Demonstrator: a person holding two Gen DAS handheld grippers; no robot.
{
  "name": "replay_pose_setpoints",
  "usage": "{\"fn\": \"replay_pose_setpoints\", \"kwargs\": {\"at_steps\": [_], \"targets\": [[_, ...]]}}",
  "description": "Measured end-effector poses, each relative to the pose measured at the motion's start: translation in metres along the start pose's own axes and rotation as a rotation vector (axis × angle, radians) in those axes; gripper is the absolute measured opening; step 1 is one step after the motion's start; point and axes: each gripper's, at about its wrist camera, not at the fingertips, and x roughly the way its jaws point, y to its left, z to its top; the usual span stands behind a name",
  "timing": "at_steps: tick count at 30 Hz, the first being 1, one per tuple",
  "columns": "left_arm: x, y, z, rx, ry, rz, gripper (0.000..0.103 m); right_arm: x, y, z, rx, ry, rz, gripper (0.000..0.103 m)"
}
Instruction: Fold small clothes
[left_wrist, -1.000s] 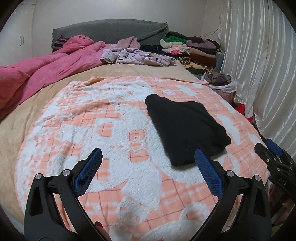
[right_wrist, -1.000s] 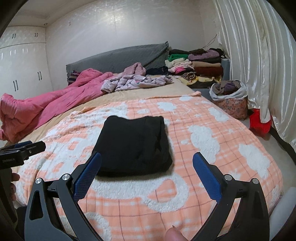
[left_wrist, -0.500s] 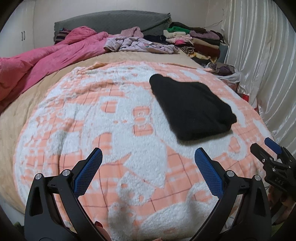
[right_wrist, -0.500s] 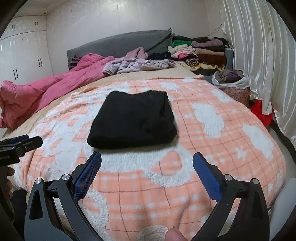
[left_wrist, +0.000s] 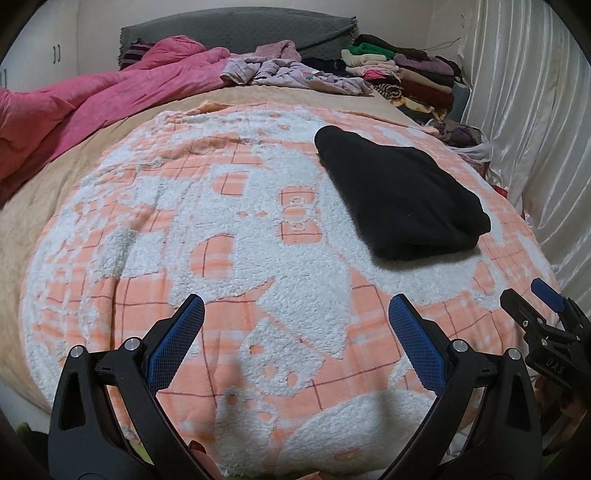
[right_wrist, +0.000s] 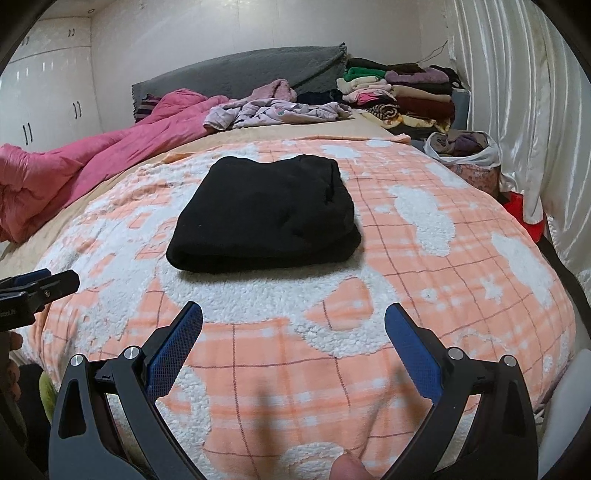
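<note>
A black garment (left_wrist: 400, 201) (right_wrist: 267, 216) lies folded into a flat rectangle on the orange and white plaid blanket (left_wrist: 229, 236) (right_wrist: 424, 266) that covers the bed. My left gripper (left_wrist: 295, 314) hangs open near the bed's front edge, well short of the garment and to its left, nothing between its blue pads. My right gripper (right_wrist: 293, 315) is open too, straight in front of the garment with a stretch of blanket between. Each gripper also shows at the edge of the other's view.
A pink duvet (left_wrist: 92, 99) is bunched along the left side. Loose lilac clothes (right_wrist: 273, 110) lie near the grey headboard (right_wrist: 240, 74). A stack of folded clothes (right_wrist: 402, 96) and a bag of clothes (right_wrist: 463, 147) stand at the far right, by the white curtain (right_wrist: 517, 92).
Both grippers have drawn back toward the foot of the bed and risen a little, so the folded garment sits farther from them. Both stayed open; the garment has not moved.
</note>
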Motion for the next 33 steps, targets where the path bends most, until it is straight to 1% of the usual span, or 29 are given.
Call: {"fn": "replay_pose_setpoints", "kwargs": {"at_steps": [13,33], "targets": [[-0.0014,-0.0044,0.0016,0.017,0.008,0.021,0.093,0.0013,0.0018,0.0018,0.003,0.007,0.015,0.099],[-0.0016,-0.0042,0.0018,0.018,0.005,0.021,0.093,0.0005,0.0027,0.0033,0.009,0.004,0.021,0.099]]}}
